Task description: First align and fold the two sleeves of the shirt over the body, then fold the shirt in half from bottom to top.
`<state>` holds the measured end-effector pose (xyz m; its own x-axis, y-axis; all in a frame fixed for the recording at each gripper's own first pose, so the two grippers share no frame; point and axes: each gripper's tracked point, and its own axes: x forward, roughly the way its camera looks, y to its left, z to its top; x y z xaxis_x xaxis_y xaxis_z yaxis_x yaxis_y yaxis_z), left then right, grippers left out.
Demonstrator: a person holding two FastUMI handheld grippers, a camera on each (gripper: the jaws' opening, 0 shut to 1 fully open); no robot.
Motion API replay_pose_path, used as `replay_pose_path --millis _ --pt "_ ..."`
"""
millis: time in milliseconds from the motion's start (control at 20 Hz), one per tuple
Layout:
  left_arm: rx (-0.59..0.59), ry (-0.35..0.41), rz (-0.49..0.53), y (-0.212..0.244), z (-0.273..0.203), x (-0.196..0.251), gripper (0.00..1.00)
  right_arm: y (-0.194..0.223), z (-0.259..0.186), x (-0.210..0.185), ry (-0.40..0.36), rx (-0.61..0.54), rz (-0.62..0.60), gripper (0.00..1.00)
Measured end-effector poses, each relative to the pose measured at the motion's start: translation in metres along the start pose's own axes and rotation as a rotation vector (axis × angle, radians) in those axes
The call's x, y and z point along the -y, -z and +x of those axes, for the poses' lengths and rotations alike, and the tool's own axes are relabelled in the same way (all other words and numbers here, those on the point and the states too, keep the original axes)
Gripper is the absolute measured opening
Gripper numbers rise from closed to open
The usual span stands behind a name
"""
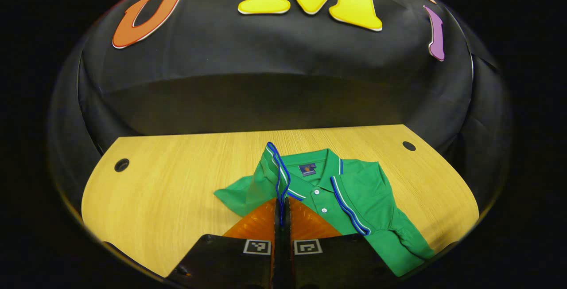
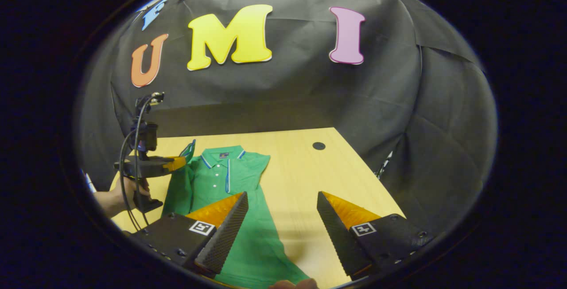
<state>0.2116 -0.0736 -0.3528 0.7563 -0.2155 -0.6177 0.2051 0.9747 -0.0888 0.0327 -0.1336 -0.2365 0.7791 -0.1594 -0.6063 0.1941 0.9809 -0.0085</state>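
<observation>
Shirt (image 1: 354,191) on the table (image 1: 168,182), one sleeve pinched up by the left tool (image 1: 282,207).

So the green polo is lying on the light wood table, collar toward the black cloth wall, buttons facing up. In the left gripper view the left tool's fingers are pressed tight together on the blue-striped cuff of a sleeve (image 1: 277,169), and that cuff stands up off the table just beside the collar. From the right gripper view you can see the same thing from the side: the left tool (image 2: 181,161), held by a hand (image 2: 126,196), has the sleeve lifted at the shirt's (image 2: 221,178) shoulder. The right tool (image 2: 281,218) is spread wide with nothing between its fingers, hovering over the lower part of the shirt and the bare table (image 2: 301,178) beside it.
</observation>
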Motion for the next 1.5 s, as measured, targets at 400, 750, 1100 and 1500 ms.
replay_pose_path --millis 400,750,1100,1500 --pt "-0.023 -0.010 -0.003 0.015 0.020 0.043 0.18 0.000 0.003 0.040 0.031 -0.017 0.021 0.97" --pt "0.088 -0.032 -0.012 -0.015 -0.031 0.040 1.00 -0.014 0.006 0.012 -0.051 0.025 -0.025 0.96" --pt "0.203 -0.050 -0.038 -0.036 -0.128 0.027 1.00 -0.026 -0.022 -0.036 -0.150 0.118 -0.105 0.96" --pt "0.254 -0.091 0.006 -0.013 -0.248 0.003 1.00 -0.013 -0.067 -0.051 -0.205 0.165 -0.184 0.97"
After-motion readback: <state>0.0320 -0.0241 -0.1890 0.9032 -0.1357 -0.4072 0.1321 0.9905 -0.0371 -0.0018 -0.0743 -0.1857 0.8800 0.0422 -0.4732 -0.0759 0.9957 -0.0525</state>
